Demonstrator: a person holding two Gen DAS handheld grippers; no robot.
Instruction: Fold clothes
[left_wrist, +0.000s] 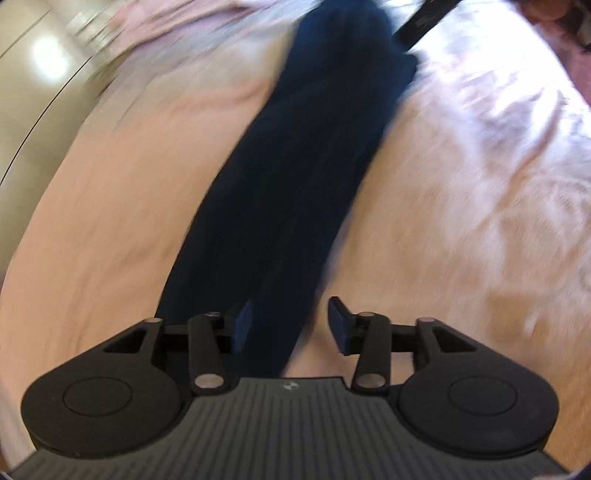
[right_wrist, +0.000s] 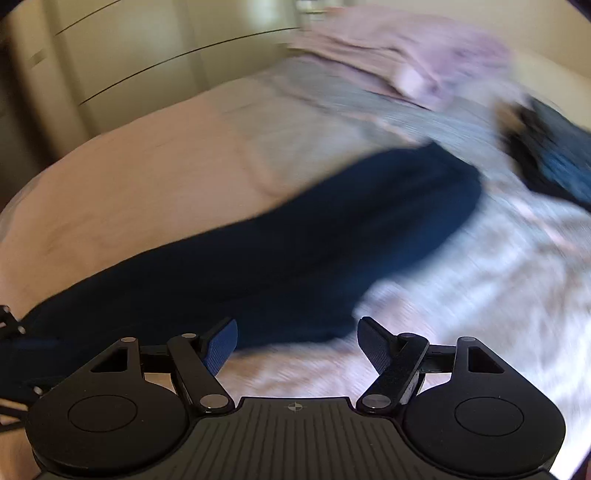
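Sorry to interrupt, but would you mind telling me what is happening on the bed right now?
A person is folding clothes with two handheld grippers. A long navy garment lies stretched across the pink bedsheet. The left gripper and the right gripper both hover at its near end, jaws open, gripping nothing. Pink folded clothes sit further back.

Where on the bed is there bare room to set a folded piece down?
Free: the peach sheet left of the long navy garment, toward the wardrobe side. Also the rumpled sheet to its right. Crowded: the far end, with the pink pile and a dark blue heap.
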